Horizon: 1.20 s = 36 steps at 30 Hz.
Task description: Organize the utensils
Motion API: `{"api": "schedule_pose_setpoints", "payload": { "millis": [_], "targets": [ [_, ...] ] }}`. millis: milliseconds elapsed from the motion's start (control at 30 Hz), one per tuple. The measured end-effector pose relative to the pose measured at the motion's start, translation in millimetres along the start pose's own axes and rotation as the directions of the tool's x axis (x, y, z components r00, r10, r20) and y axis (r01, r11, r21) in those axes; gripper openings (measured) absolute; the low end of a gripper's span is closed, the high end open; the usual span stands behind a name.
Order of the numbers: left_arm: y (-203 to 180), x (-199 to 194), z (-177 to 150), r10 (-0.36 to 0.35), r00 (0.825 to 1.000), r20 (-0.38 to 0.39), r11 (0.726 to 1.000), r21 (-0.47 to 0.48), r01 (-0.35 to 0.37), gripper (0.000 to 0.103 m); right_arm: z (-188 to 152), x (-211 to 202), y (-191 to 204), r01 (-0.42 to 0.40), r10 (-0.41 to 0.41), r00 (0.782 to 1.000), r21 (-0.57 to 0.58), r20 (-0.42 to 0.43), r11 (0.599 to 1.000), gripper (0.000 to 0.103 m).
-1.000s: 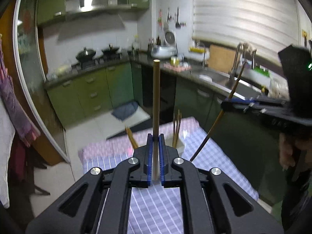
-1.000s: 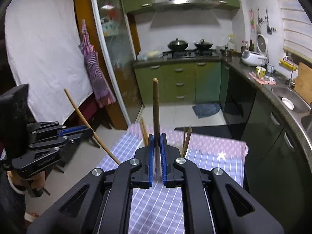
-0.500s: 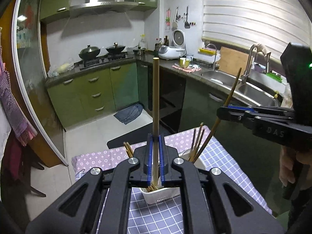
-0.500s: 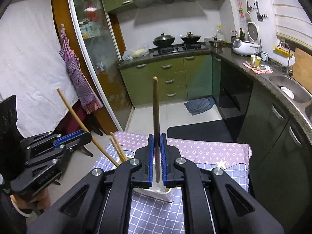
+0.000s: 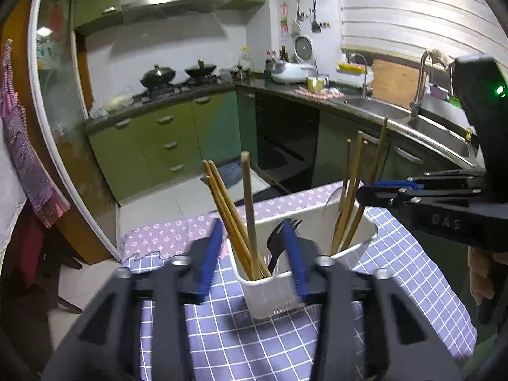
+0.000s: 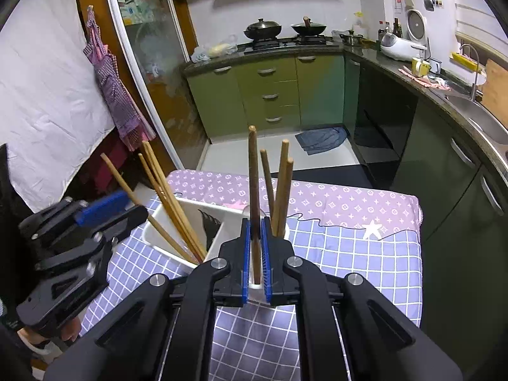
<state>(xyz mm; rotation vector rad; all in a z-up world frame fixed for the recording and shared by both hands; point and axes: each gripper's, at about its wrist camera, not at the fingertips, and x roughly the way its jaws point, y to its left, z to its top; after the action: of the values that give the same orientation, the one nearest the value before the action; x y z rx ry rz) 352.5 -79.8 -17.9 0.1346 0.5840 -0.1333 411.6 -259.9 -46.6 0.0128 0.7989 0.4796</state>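
Left tongs [image 5: 252,258] have just been opening, apart around a chopstick [image 5: 249,212] standing in the white holder [image 5: 276,295] (left compartment). Right tongs [image 6: 255,255] clamped on another chopstick [image 6: 253,190].

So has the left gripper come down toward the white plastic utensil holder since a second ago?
Yes. The left gripper dropped toward the white plastic utensil holder, which now sits between its just-opened jaws.

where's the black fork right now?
Left wrist view: the black fork stands tines-up in the white utensil holder, in the middle section, between the chopsticks on its left and another bundle on its right.
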Motion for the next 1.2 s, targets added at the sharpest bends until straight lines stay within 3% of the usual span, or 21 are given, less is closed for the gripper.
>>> {"api": "schedule_pose_setpoints", "payload": {
  "millis": [100,200,367,467,533,600,833,967,1200],
  "targets": [
    [-3.2,-10.6,-2.3,0.025,0.999,0.034,0.999,0.020,-0.026,0.040,-2.6,-2.3,-0.3,0.000,0.000,1.000,0.001,0.007,1.000,0.020],
    [-4.3,-24.3,-4.8,0.026,0.998,0.051,1.000,0.009,-0.026,0.041,-3.2,-20.0,0.1,-0.012,0.012,0.999,0.006,0.037,1.000,0.025],
    [-6.0,-59.1,-15.6,0.028,0.996,0.087,0.999,-0.026,-0.026,0.059,-21.7,-76.4,13.4,-0.040,0.039,0.992,0.004,0.118,0.999,0.039],
    [-7.0,-87.4,-28.8,0.036,0.993,0.115,0.999,-0.044,-0.031,0.080,-50.8,-114.8,17.3,-0.048,0.043,0.984,0.025,0.174,0.999,0.062],
    [-7.5,-105.3,-41.2,0.045,0.991,0.127,0.998,-0.054,-0.039,0.091,-78.6,-136.2,15.1,-0.060,0.046,0.977,0.059,0.207,0.996,0.084],
    [-8.1,-126.8,-60.6,0.052,0.990,0.131,0.996,-0.075,-0.043,0.096,-109.4,-151.8,13.7,-0.054,0.033,0.972,0.087,0.231,0.995,0.097],
    [-14.3,-189.3,-125.8,0.106,0.984,0.146,0.991,-0.094,-0.093,0.096,-208.4,-185.3,31.7,0.014,-0.028,0.972,0.062,0.235,0.998,0.098],
    [-11.1,-235.6,-155.2,0.150,0.974,0.169,0.982,-0.136,-0.128,0.096,-242.6,-214.0,51.7,0.041,-0.046,0.954,0.022,0.298,0.999,0.098],
    [-8.4,-297.0,-174.2,0.173,0.966,0.191,0.971,-0.198,-0.135,0.096,-280.5,-276.9,84.3,0.094,-0.091,0.914,0.012,0.396,0.995,0.098]
  ]
}}
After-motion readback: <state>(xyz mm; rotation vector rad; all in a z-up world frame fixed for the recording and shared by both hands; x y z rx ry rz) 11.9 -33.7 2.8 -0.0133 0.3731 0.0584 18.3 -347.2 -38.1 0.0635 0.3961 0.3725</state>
